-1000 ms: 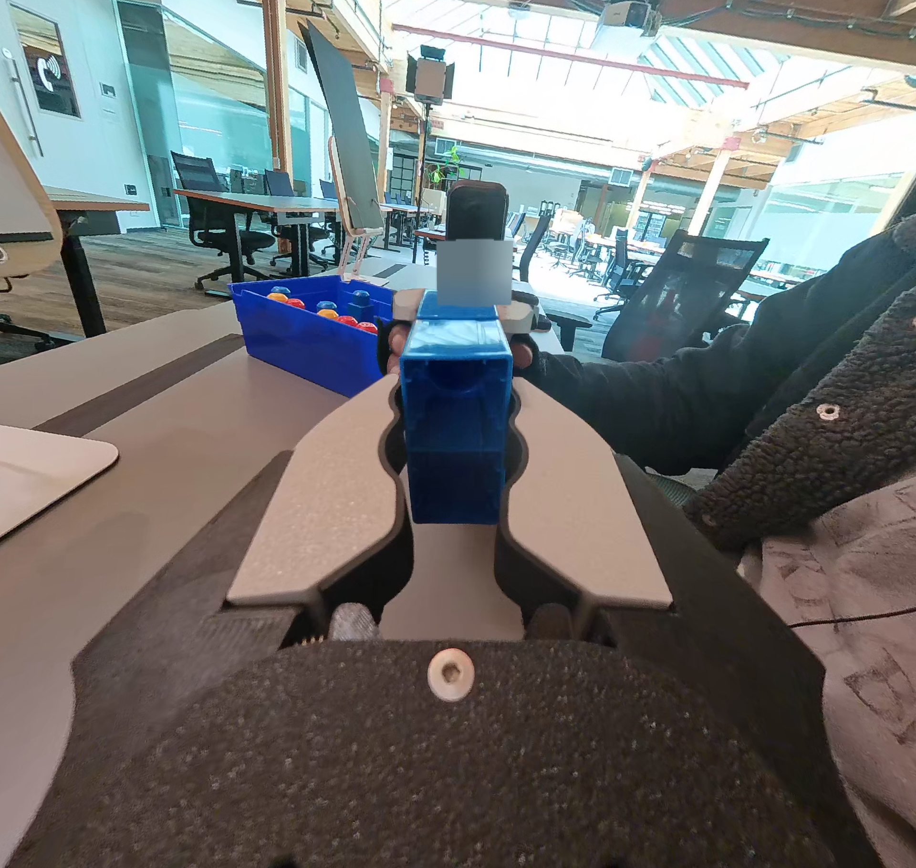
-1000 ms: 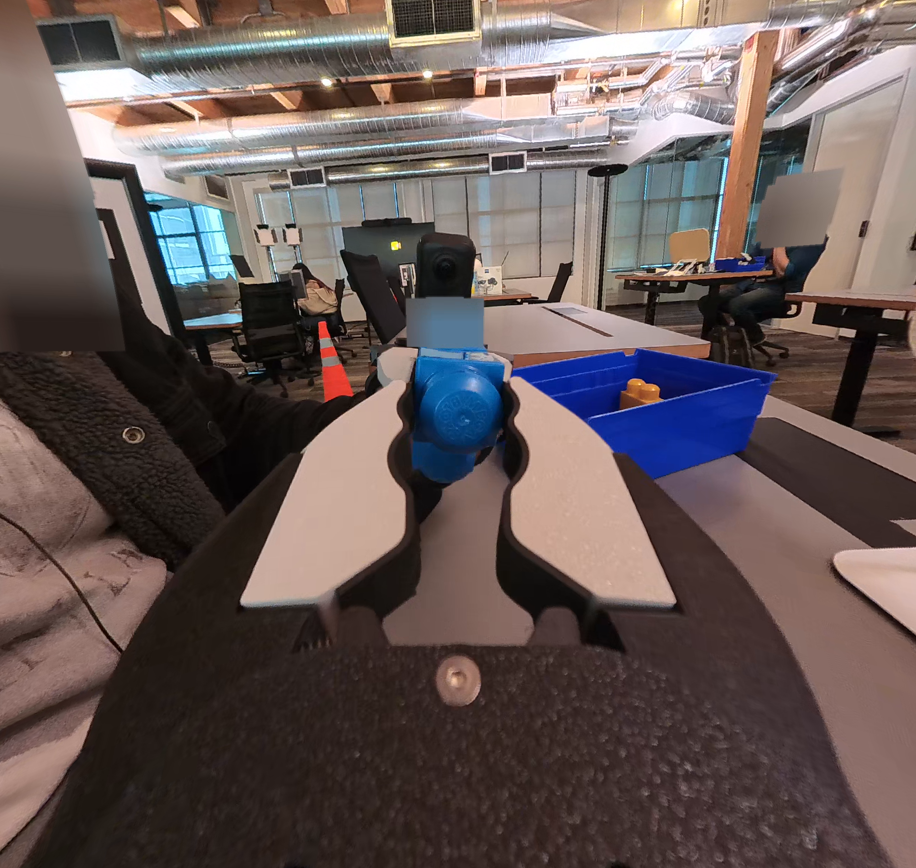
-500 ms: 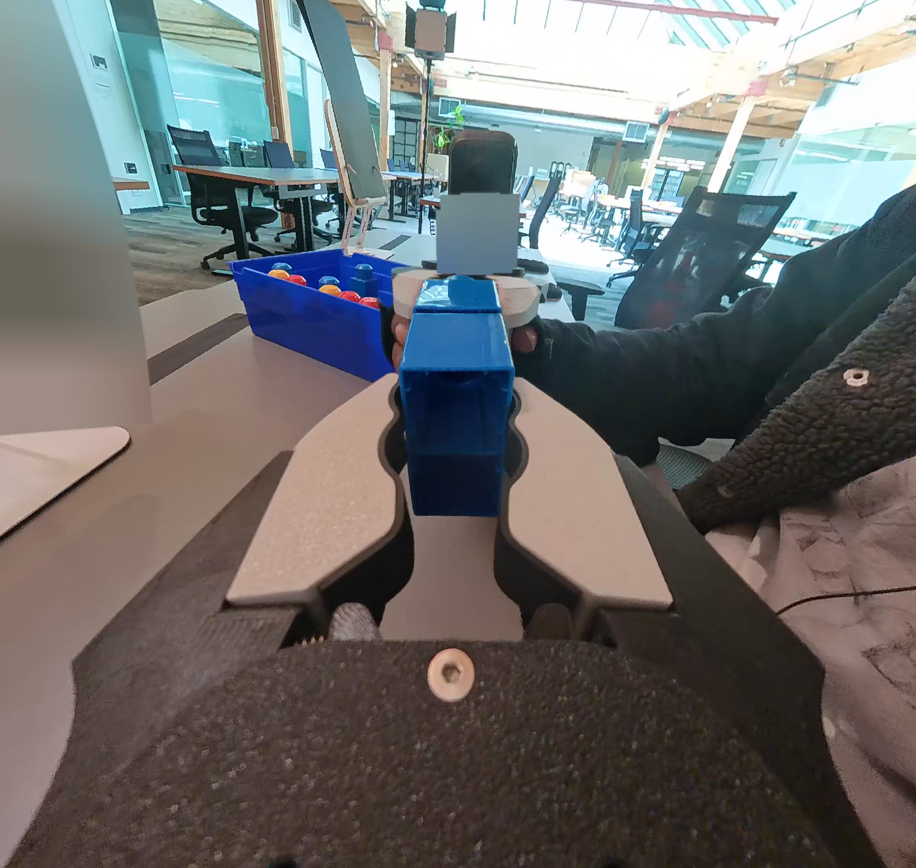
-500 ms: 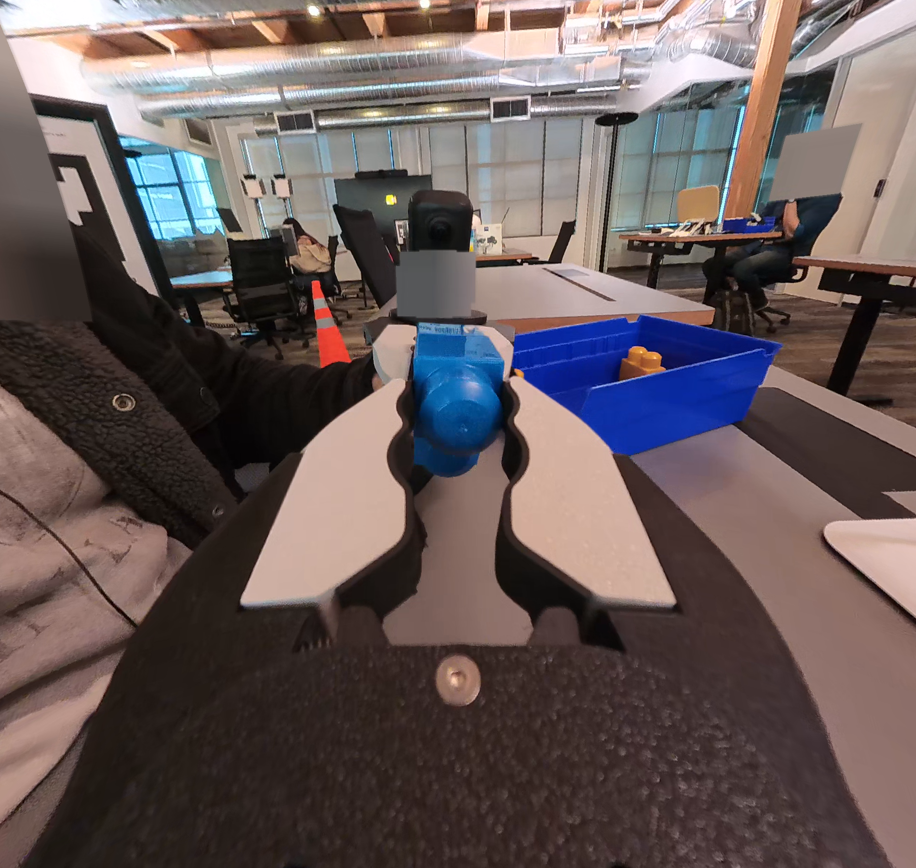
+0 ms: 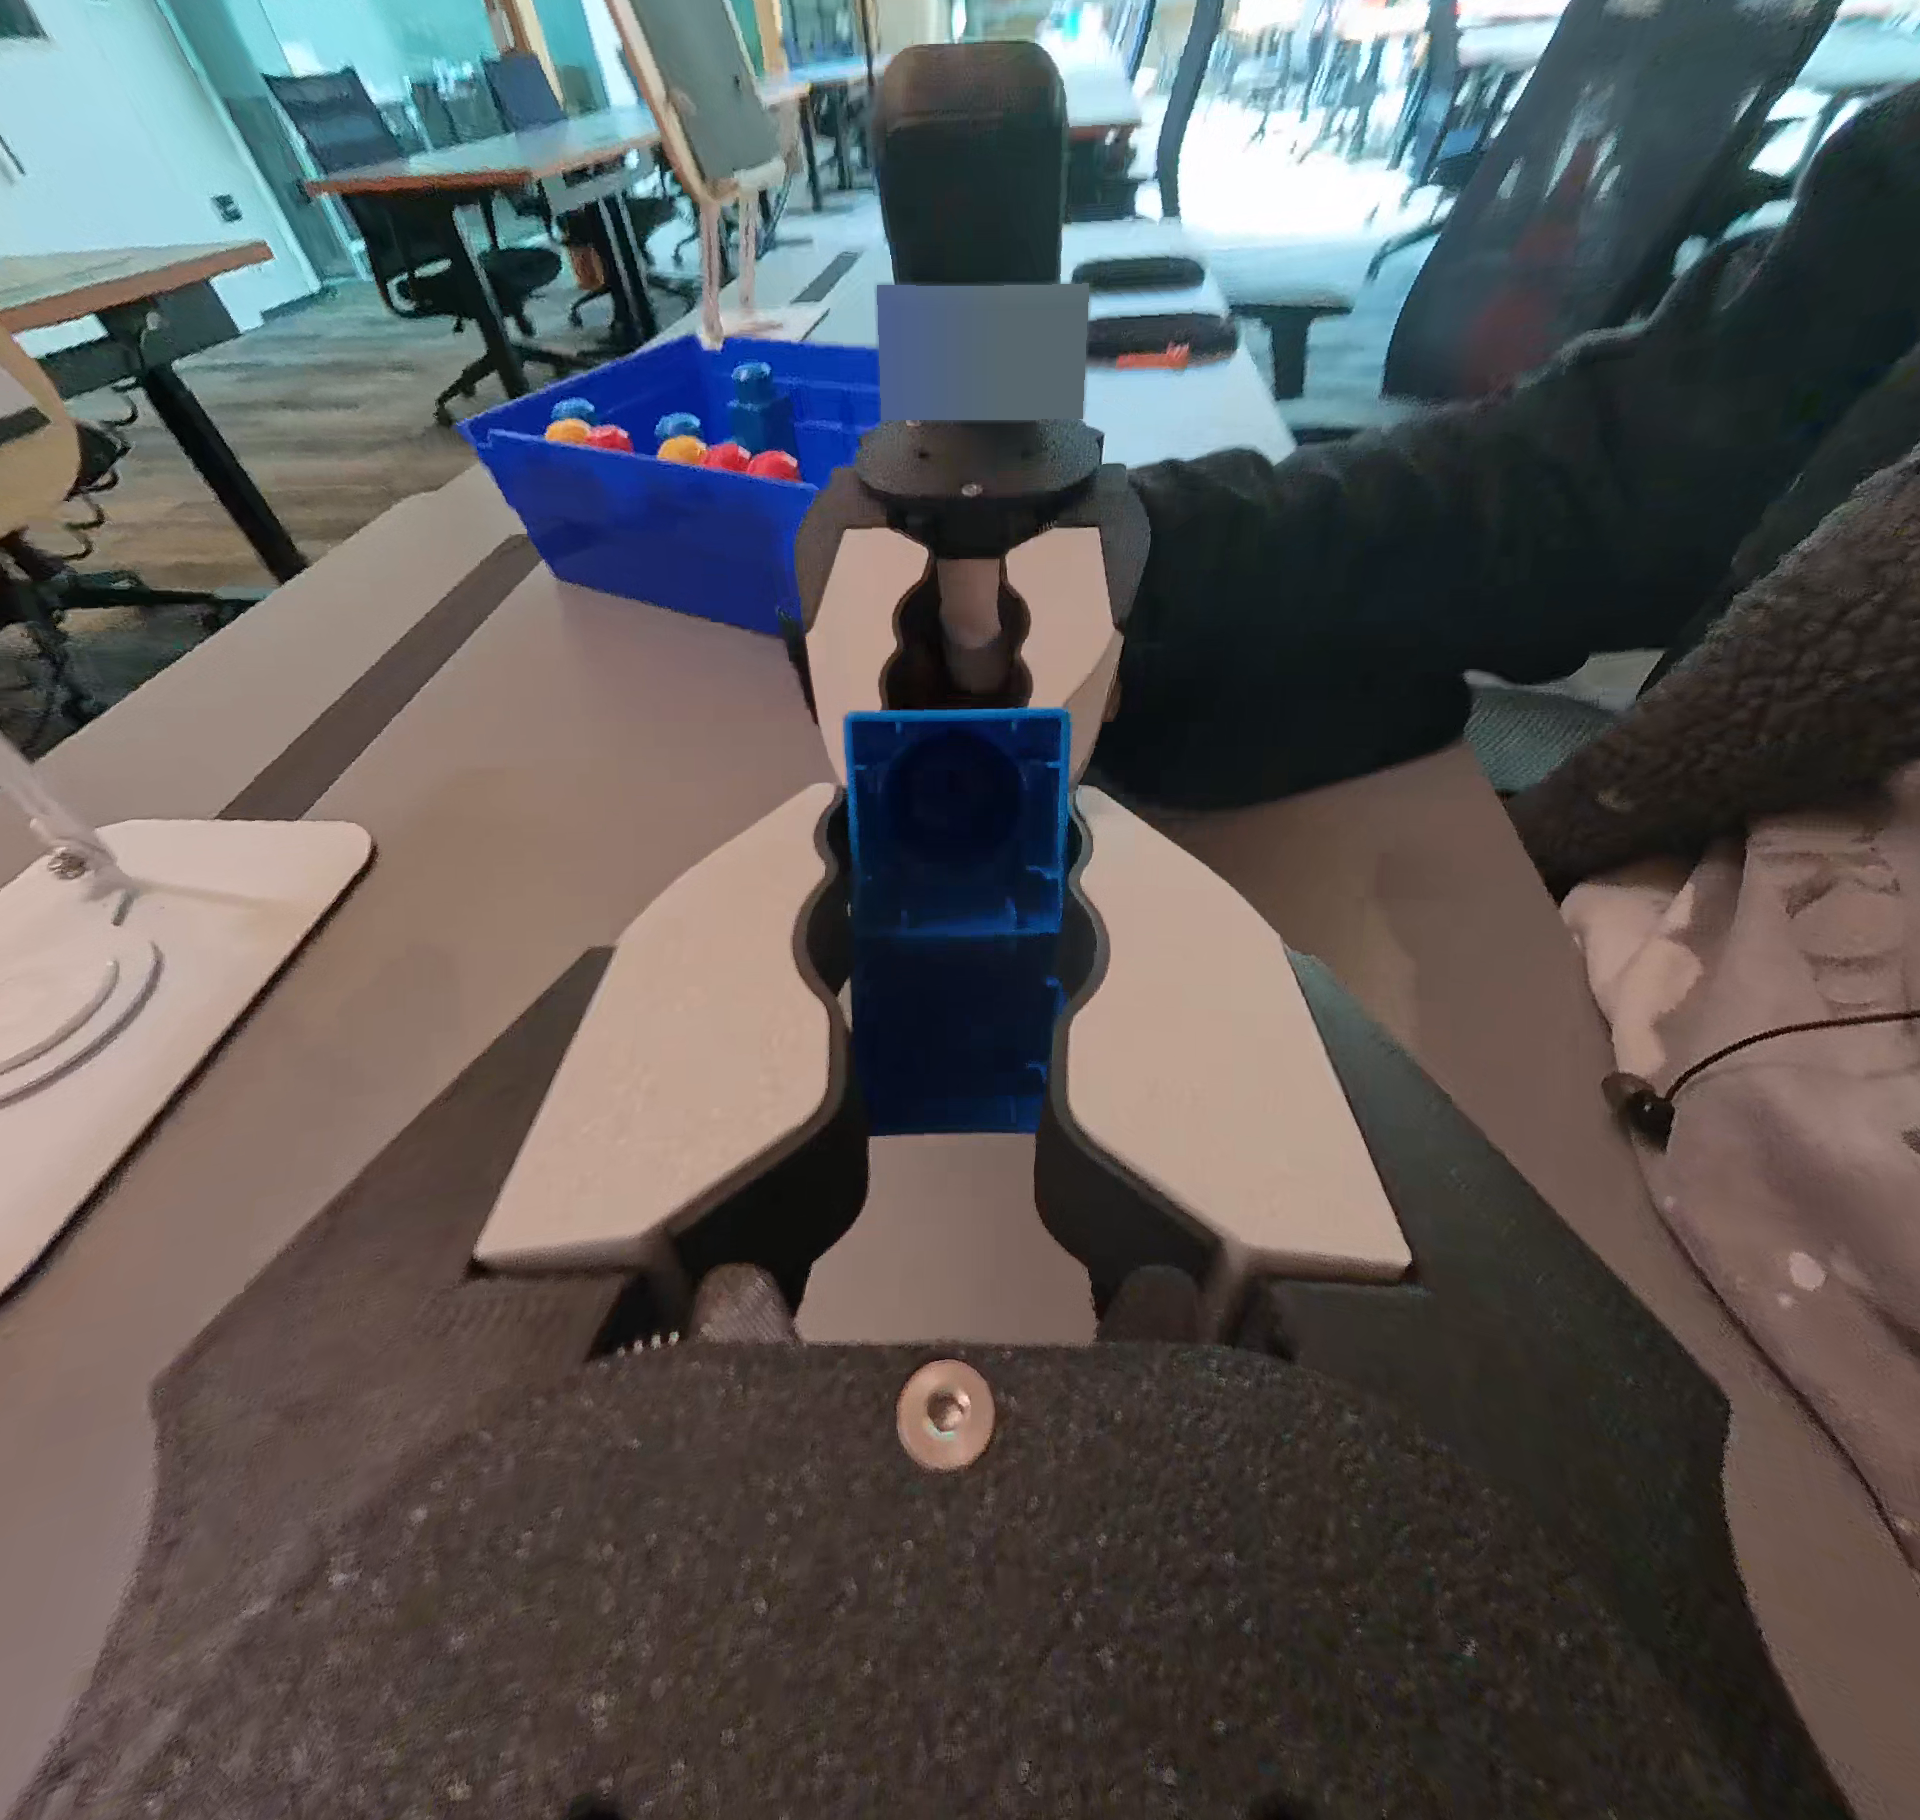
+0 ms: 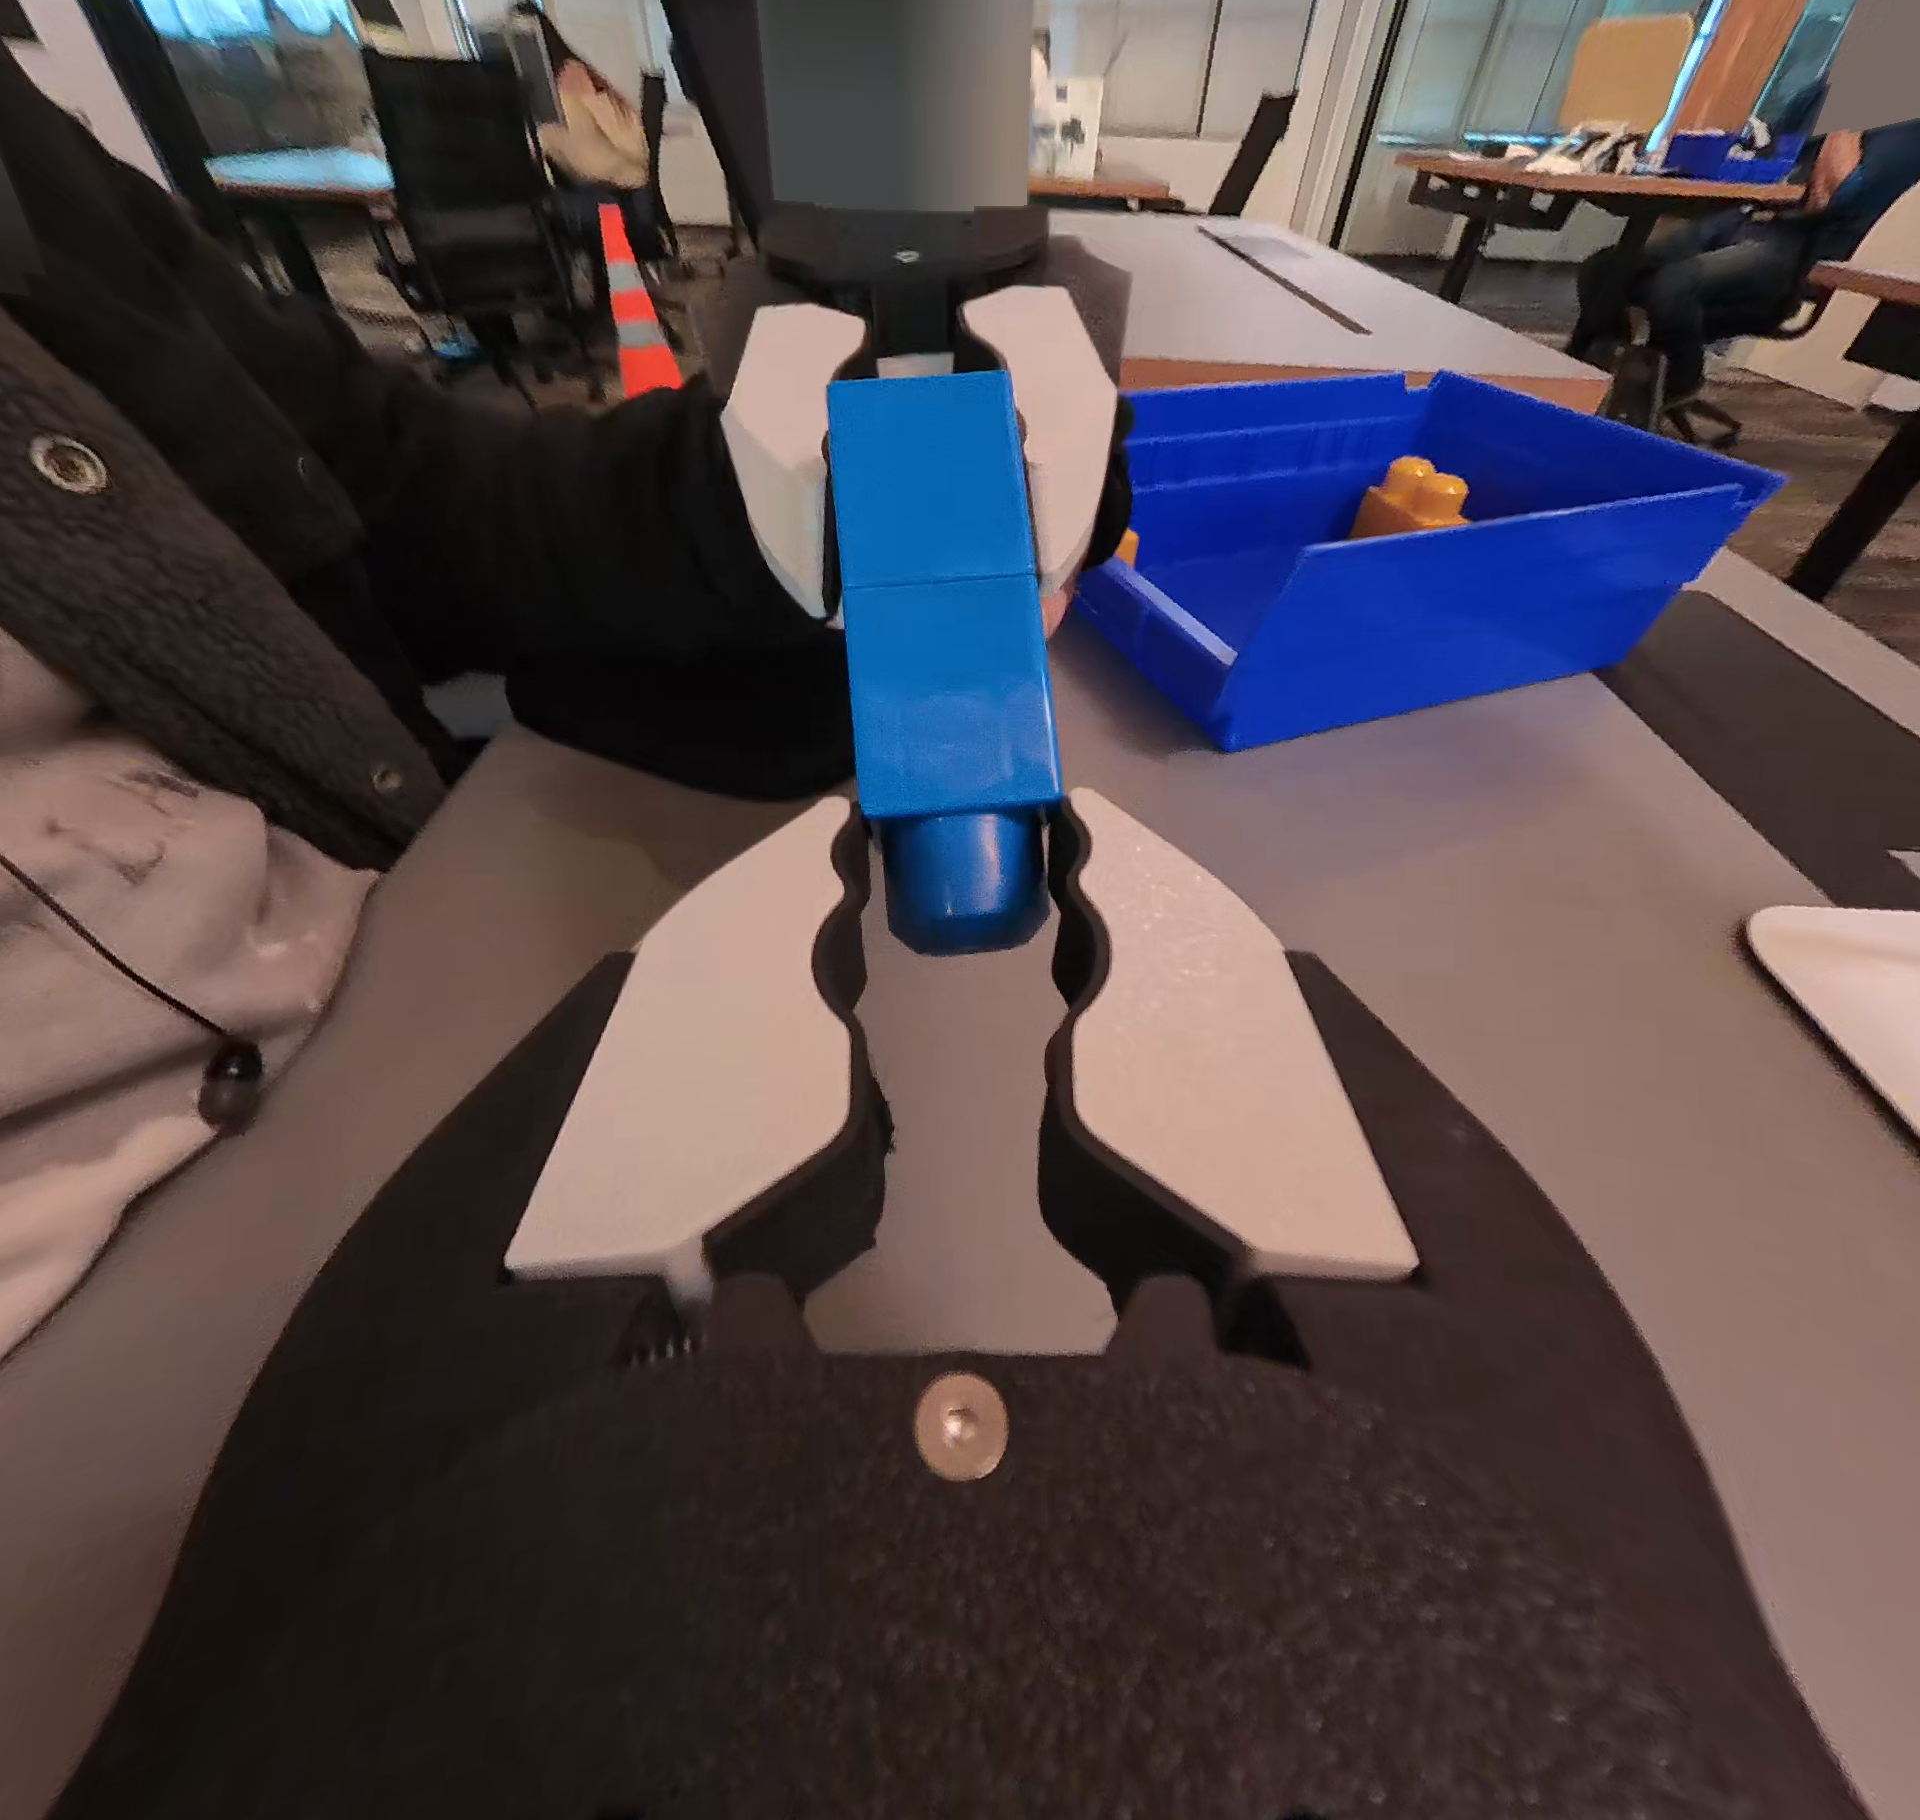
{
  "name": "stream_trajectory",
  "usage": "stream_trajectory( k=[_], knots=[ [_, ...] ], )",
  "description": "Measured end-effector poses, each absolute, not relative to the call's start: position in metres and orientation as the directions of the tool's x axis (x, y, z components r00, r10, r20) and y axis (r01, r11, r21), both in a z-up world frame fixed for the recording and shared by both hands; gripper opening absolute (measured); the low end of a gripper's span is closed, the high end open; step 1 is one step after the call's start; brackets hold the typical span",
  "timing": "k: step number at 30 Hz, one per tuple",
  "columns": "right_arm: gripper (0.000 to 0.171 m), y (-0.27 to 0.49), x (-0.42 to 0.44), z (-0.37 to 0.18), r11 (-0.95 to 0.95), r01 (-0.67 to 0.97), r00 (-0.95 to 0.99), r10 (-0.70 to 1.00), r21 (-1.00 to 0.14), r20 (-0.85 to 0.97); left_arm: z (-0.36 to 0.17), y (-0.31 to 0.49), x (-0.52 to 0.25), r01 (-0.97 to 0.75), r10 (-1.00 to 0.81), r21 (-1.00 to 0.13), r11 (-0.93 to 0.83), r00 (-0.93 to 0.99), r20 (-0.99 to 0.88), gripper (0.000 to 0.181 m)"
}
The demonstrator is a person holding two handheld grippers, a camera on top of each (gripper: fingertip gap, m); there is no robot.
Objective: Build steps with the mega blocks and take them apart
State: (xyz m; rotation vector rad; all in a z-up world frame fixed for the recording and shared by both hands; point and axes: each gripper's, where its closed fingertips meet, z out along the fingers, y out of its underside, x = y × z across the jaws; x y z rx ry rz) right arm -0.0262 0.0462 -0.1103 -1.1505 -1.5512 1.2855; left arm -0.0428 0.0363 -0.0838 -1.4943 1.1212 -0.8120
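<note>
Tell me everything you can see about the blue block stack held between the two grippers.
The stack of two glossy blue plastic blocks is joined end to end with a seam across its middle. It is held above the grey table, lying roughly level. The left gripper clamps the end with the hollow underside. The round stud at the other end sits between the open fingers of the right gripper.

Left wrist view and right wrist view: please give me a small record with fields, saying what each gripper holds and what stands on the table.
left gripper: shut on the blue two-block stack
right gripper: the stack's stud lies between its fingertips; whether they grip it is unclear
blue bin: on the table, beyond the grippers
orange block: inside the bin
</note>
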Motion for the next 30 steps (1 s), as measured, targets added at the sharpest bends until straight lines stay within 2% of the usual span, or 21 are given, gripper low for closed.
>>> stream_trajectory(
  k=[12,21,30],
  knots=[
    [0.033,0.047,-0.028,-0.109,0.085,0.146,-0.264,0.964,-0.986,0.044,-0.084,0.036,-0.046,-0.252,-0.936,-0.968,0.013,0.338,-0.101,0.037],
    [0.033,0.046,-0.020,-0.086,0.084,0.055,-0.262,0.963,-0.995,0.067,-0.108,0.040,-0.043,-0.314,-0.943,-0.949,-0.032,0.324,-0.075,0.037],
    [0.033,0.046,-0.018,-0.082,0.081,0.042,-0.253,0.965,-0.996,0.068,-0.104,0.040,-0.041,-0.260,-0.946,-0.965,-0.038,0.321,-0.049,0.037]
  ],
)
